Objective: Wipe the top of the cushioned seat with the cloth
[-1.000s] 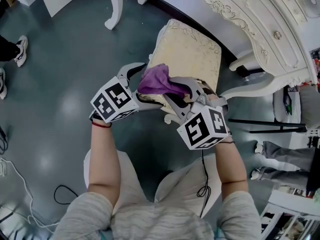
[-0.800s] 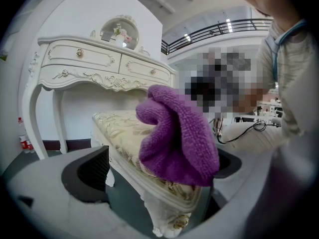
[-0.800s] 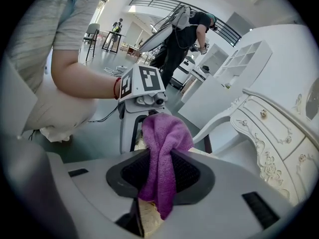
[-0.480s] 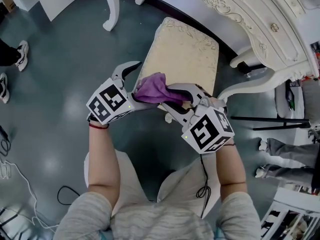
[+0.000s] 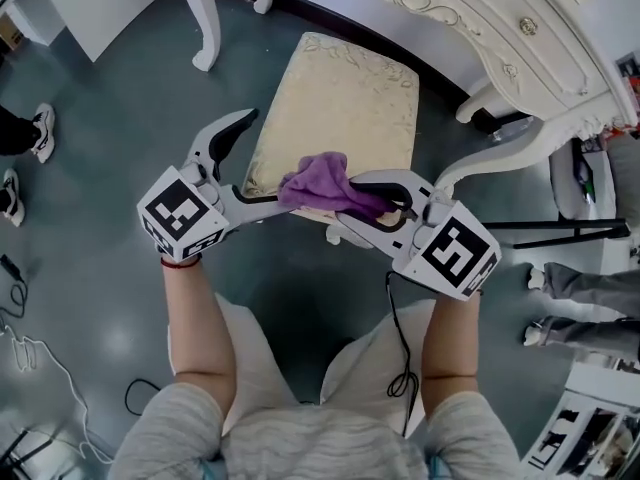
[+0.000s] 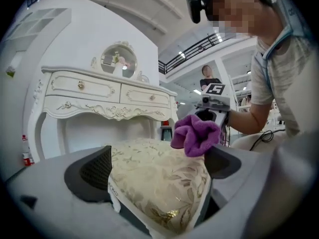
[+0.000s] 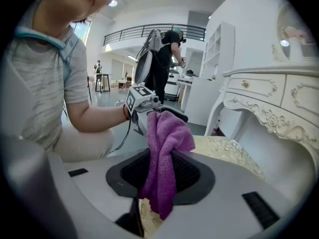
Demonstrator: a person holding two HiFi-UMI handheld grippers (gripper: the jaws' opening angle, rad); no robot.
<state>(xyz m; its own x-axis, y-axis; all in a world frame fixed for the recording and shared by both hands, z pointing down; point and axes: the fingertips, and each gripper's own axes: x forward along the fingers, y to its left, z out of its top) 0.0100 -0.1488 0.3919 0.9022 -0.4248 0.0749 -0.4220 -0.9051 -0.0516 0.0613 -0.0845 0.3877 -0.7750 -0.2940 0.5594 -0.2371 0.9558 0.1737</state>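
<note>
The cushioned seat (image 5: pixel 340 108) is a cream stool top with a gold leaf pattern, in the middle of the head view. A purple cloth (image 5: pixel 322 183) lies bunched on its near edge. My right gripper (image 5: pixel 345 203) is shut on that cloth, which hangs pinched between its pads (image 7: pixel 187 176) in the right gripper view as a purple cloth (image 7: pixel 164 148). My left gripper (image 5: pixel 258 163) is open, its jaws straddling the seat's near left corner. In the left gripper view the seat (image 6: pixel 154 178) fills the gap between the left gripper's (image 6: pixel 157 168) pads, and the cloth (image 6: pixel 195 133) sits beyond.
A white carved dresser (image 5: pixel 520 48) stands just behind and to the right of the seat. A white furniture leg (image 5: pixel 205 28) is at the back left. A person's shoes (image 5: pixel 35 118) and a cable (image 5: pixel 30 358) are on the grey floor at the left.
The right gripper has carried the cloth from the seat's near left corner towards the middle of its near edge. The left gripper has drawn out to the left, still open.
</note>
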